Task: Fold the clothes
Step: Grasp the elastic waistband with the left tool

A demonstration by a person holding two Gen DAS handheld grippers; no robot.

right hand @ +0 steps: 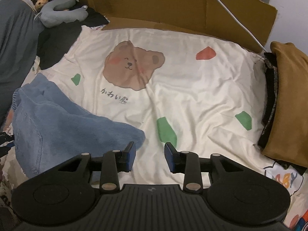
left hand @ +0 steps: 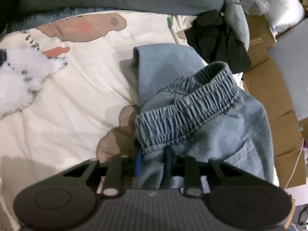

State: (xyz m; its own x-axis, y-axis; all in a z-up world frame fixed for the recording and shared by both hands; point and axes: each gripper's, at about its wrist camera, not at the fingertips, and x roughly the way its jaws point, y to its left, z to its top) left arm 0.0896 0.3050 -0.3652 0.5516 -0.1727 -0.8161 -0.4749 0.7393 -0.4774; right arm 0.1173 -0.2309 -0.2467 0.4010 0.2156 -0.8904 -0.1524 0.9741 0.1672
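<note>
**Left wrist view: jeans pinched and lifted over the bed**

Left wrist view, nearest first: the left gripper has its fingers pressed together on a bunch of blue cloth. It is pinching the jeans just below the stretchy waistband. The jeans hang bunched up from the grip, with one leg lying out toward 12 o'clock on the white bed cover. Farther off, at 1 o'clock, sits a black heap of clothes next to brown cardboard.

In the right wrist view, the right gripper is spread wide and holds nothing. It hangs just over the bed cover, with part of the jeans beside it at 9 o'clock. A bear picture is farther up at 12 o'clock. A brown folded cloth lies on darker things at 3 o'clock.

My guess is the jeans are being picked up or shifted for folding. Next, the empty gripper likely needs to grab another part of the jeans, so both can pull them flat.
</note>
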